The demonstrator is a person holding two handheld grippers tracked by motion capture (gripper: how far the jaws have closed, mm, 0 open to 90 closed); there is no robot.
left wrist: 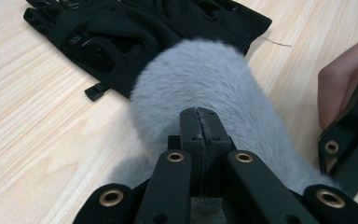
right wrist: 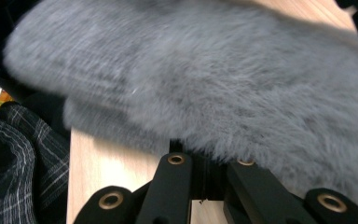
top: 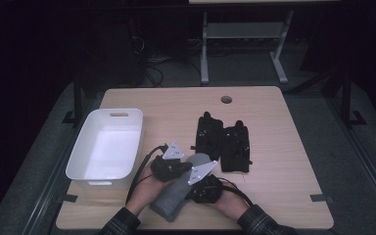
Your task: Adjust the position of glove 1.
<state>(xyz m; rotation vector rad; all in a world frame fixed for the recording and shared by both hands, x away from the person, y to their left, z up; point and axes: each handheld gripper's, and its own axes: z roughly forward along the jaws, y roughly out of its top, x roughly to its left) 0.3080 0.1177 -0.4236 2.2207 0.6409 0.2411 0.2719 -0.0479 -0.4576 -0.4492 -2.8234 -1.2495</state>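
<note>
Now my left gripper [left wrist: 199, 116] and right gripper [right wrist: 205, 158], both pressed together, pinch the grey fuzzy mitten [top: 181, 183] at the table's [top: 284, 161] near edge; such thin pinches could slip off its fluffy pile.

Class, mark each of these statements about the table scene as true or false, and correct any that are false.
1. The white bin holds the grey fuzzy mitten. False: the mitten lies on the table between the two grippers, and the bin looks empty.
2. The left gripper has its jaws shut. True.
3. Two black gloves lie side by side beyond the mitten. True.
4. The black gloves are stacked inside the bin. False: they lie on the table, right of it.
</note>
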